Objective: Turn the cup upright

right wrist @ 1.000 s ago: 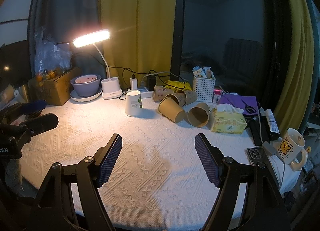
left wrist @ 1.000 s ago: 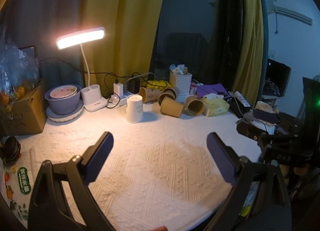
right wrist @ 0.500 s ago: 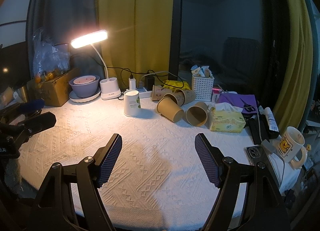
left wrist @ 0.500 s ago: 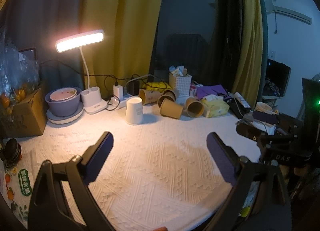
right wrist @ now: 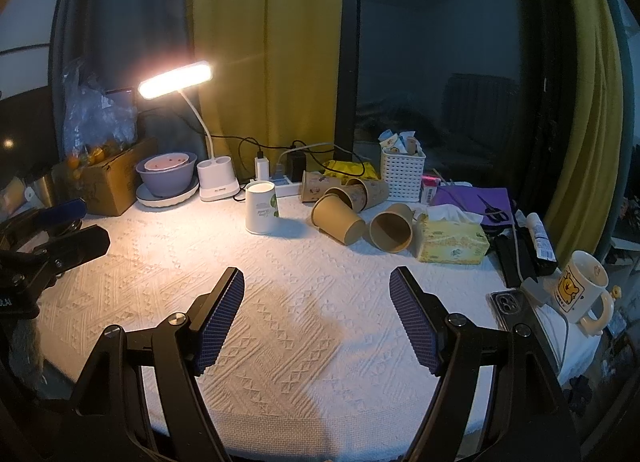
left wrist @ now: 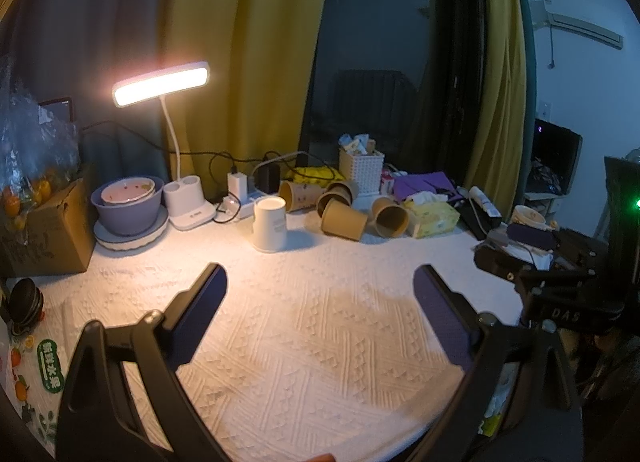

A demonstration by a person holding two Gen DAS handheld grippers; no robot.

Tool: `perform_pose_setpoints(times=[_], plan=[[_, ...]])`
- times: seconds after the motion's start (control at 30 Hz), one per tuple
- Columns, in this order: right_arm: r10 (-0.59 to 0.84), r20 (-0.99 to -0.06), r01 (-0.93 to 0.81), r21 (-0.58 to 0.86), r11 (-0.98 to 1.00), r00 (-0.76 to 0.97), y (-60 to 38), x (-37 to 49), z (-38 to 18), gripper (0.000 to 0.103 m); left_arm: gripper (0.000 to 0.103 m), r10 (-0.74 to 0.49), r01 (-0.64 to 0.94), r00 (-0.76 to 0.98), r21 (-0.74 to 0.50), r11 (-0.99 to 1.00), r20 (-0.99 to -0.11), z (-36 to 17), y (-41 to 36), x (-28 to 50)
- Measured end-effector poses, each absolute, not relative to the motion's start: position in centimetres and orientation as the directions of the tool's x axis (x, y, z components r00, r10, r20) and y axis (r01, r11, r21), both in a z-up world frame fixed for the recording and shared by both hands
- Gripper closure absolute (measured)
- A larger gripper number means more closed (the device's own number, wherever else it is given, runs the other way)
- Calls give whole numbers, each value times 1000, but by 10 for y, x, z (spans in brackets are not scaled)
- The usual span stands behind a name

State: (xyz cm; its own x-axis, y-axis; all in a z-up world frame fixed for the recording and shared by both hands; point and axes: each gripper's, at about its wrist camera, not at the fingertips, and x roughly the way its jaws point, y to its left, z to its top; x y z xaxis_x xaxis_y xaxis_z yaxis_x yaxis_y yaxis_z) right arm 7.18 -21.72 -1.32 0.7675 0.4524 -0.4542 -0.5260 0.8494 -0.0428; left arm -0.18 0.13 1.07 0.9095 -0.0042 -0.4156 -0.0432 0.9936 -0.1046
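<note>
A white cup (right wrist: 261, 207) stands mouth-down on the bench (right wrist: 304, 326), just in front of the desk lamp (right wrist: 216, 182). Both the left gripper (left wrist: 320, 294) and the right gripper (right wrist: 316, 302) hover well short of it, fingers wide, holding nothing.

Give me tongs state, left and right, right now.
Left tongs: open, holding nothing, above the tablecloth.
Right tongs: open, holding nothing, short of the white cup.
</note>
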Motion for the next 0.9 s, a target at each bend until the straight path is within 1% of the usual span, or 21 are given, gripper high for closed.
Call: perform_pose_setpoints(times=[0.6,0.9], plan=[[443,-454,-514,-39,857,773,-217,73,-14,25,8,-10,-34,914,-103,994,-406,8,-1,2],[433,-481,-503,-18,864,762,-213,104,-14,25,8,-33,1,905,-75,997,-423,2,-6,40]])
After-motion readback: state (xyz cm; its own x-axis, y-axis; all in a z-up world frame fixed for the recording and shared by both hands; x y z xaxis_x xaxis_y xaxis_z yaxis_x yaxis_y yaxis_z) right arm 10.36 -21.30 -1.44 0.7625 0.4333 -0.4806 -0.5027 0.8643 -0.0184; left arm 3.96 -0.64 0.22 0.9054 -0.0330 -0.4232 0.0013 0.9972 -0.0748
